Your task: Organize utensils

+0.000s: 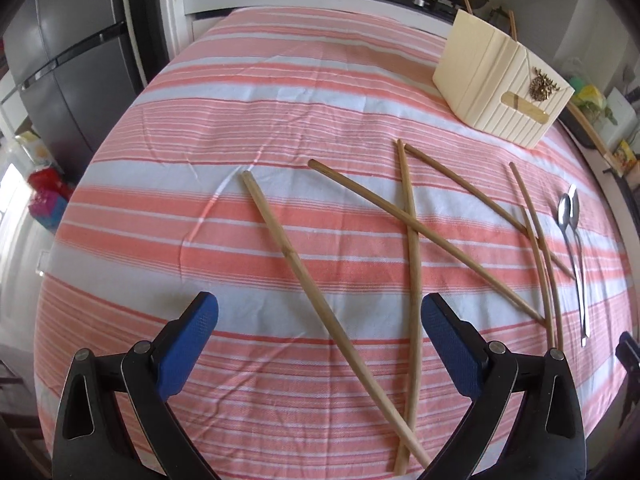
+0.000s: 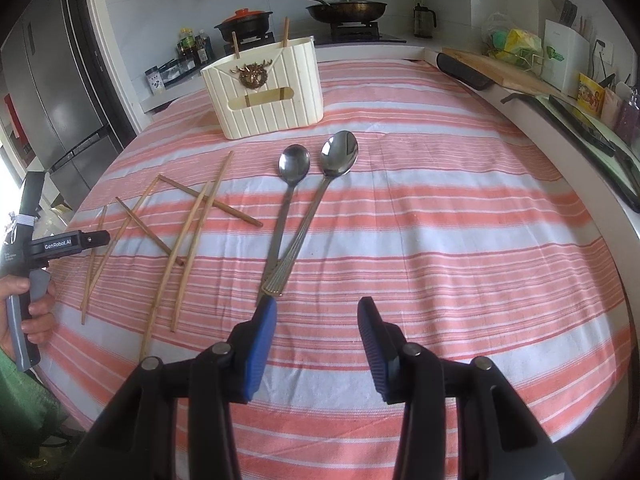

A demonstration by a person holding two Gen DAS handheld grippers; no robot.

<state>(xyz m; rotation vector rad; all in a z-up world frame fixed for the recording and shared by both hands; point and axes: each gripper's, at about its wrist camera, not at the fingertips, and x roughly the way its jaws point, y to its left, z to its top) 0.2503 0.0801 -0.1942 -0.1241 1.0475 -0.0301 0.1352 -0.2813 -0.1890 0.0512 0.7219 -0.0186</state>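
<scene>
Item: loose chopsticks (image 1: 320,280) and two spoons (image 2: 316,184) on the striped cloth (image 2: 440,240), holder (image 2: 264,92) behind | left gripper (image 1: 320,312) spread, empty | right gripper (image 2: 318,312) parted, empty (beside the handle ends) | I'd straddle one spoon handle squarely.

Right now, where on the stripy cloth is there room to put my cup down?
Bare cloth lies right of the two spoons, toward the cutting board, and left of the chopsticks, toward the fridge. It's crowded between chopsticks and spoons, in front of the cream holder.
</scene>
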